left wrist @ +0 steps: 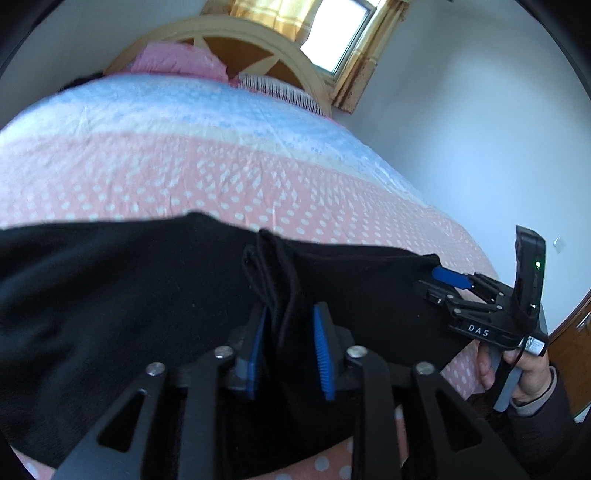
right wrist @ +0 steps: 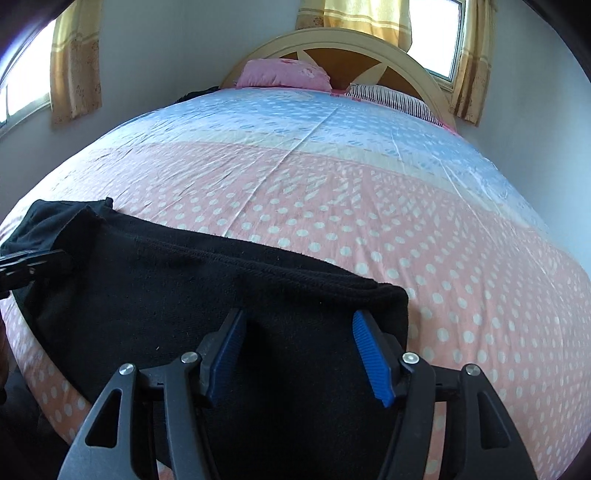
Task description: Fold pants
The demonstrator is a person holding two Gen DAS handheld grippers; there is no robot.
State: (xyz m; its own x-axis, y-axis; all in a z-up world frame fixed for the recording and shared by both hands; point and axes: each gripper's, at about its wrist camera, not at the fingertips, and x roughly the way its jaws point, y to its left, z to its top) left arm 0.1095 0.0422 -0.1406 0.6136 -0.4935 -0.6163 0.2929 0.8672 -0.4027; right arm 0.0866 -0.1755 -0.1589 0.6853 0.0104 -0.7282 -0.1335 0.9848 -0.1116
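Black pants (left wrist: 110, 295) lie across the near end of the bed, their drawstring (left wrist: 258, 273) bunched at the waist. In the left wrist view, my left gripper (left wrist: 291, 350) is shut on a raised fold of the pants at the drawstring, with dark cloth filling the gap between the blue pads. My right gripper (right wrist: 299, 354) stands open over the pants (right wrist: 184, 295) near their right corner, nothing between its fingers. The left view shows the right gripper (left wrist: 443, 284) at that corner, held by a hand (left wrist: 532, 373). The left gripper (right wrist: 29, 266) shows at the pants' left end.
The bed sheet (right wrist: 332, 192) is pink with white dots, turning blue toward the headboard (right wrist: 369, 48). A pink pillow (right wrist: 280, 74) and a striped pillow (right wrist: 391, 98) lie at the head. Curtained windows (right wrist: 436, 33) and pale walls surround the bed. A wooden door edge (left wrist: 569, 350) is at right.
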